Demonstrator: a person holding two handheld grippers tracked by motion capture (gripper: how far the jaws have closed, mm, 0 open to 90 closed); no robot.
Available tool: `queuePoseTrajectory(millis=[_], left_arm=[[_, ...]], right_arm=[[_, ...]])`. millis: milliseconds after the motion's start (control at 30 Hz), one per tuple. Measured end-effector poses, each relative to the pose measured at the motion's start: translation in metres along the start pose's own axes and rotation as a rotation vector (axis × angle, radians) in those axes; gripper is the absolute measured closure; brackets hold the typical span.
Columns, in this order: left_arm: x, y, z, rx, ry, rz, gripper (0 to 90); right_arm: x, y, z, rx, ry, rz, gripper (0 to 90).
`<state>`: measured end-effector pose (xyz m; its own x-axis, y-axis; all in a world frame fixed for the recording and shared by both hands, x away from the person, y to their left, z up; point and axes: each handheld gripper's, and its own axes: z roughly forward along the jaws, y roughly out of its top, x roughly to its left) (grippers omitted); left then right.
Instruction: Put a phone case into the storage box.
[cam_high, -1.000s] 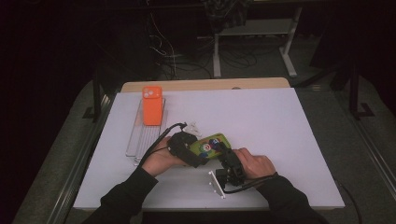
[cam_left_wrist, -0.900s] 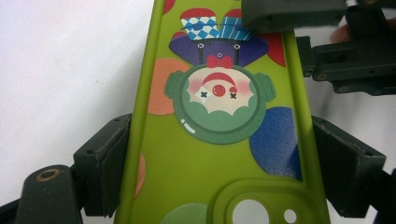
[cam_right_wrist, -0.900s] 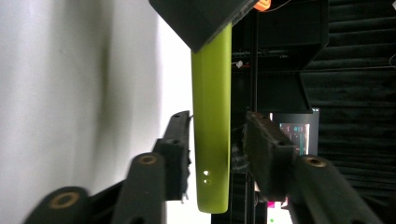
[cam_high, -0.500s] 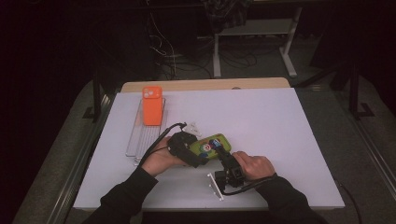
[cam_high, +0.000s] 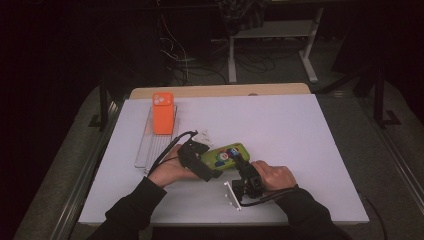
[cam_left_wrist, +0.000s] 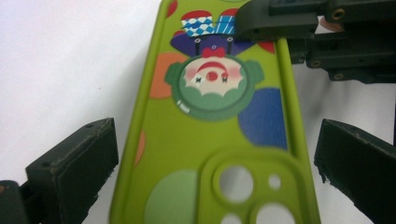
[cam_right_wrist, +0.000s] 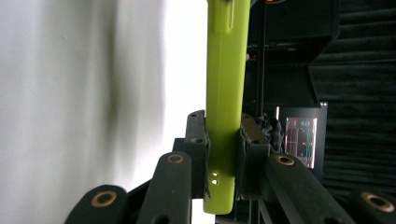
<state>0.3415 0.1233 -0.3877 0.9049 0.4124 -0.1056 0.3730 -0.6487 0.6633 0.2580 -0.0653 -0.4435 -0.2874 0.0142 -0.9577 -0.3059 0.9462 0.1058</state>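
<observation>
1. Right gripper (cam_right_wrist: 223, 154) of mine is pinching the green phone case (cam_right_wrist: 226, 70) across its thin edge at the bottom end, pads pressed on both faces.
2. Left gripper (cam_left_wrist: 215, 172) has just been opening; its jaws stand spread on either side of the case's camera-hole end, clear of both long edges.
3. Seen from above, the case (cam_high: 226, 155) sits just over the white table (cam_high: 310, 130), between my hands, long axis running from one gripper to the other.
4. Whatever comes next, I judge my right hand carries it alone.
</observation>
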Motion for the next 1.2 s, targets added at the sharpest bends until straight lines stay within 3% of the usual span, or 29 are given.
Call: queuePoseTrajectory(millis=[33,133,233,267,300,333,367,500,633,667,700,767,900,1033,1067,1200], left_arm=[[0.001,0.0,-0.002,0.005,0.001,0.011,0.0],[0.003,0.0,-0.004,-0.014,0.007,-0.009,0.0],[0.008,-0.002,-0.007,0.004,0.008,0.015,0.0],[0.006,-0.002,-0.006,-0.016,0.008,-0.01,0.0],[0.008,-0.002,-0.007,-0.007,0.01,0.002,0.0],[0.008,-0.003,-0.007,-0.015,0.011,-0.013,0.0],[0.009,-0.003,-0.008,-0.006,0.012,-0.006,0.0],[0.009,-0.003,-0.007,-0.006,0.013,-0.006,0.0],[0.007,-0.002,-0.006,-0.011,0.017,-0.017,0.0],[0.008,-0.002,-0.007,-0.001,0.018,-0.001,0.0],[0.007,-0.002,-0.006,-0.018,0.018,-0.021,0.0],[0.009,-0.002,-0.006,-0.017,0.022,-0.011,0.0],[0.009,-0.002,-0.007,-0.039,0.037,-0.037,0.0],[0.01,-0.003,-0.006,-0.05,0.041,-0.043,0.0],[0.011,-0.002,-0.006,-0.041,0.043,-0.021,0.0],[0.011,-0.003,-0.007,-0.038,0.042,-0.027,0.0]], right_arm=[[-0.001,-0.002,0.0,0.014,0.008,0.008,76.1],[-0.004,-0.007,0.001,0.031,0.023,0.044,76.1],[-0.007,-0.013,0.003,0.044,0.033,0.088,76.0],[-0.009,-0.016,0.004,0.048,0.049,0.086,76.0],[-0.009,-0.016,0.003,0.053,0.048,0.11,76.0],[-0.01,-0.017,0.003,0.062,0.05,0.136,76.1],[-0.011,-0.019,0.003,0.072,0.077,0.167,76.0],[-0.016,-0.023,0.003,0.062,0.07,0.188,76.0],[-0.02,-0.025,0.003,0.062,0.098,0.255,76.0],[-0.021,-0.026,0.003,0.062,0.109,0.275,76.0],[-0.022,-0.028,0.003,0.059,0.113,0.287,76.0],[-0.023,-0.031,0.005,0.064,0.129,0.328,76.0],[-0.028,-0.038,0.005,0.061,0.17,0.431,76.0],[-0.032,-0.041,0.006,0.052,0.2,0.581,76.0],[-0.033,-0.042,0.006,0.048,0.213,0.601,76.0],[-0.036,-0.047,0.007,0.032,0.261,0.695,76.0]])
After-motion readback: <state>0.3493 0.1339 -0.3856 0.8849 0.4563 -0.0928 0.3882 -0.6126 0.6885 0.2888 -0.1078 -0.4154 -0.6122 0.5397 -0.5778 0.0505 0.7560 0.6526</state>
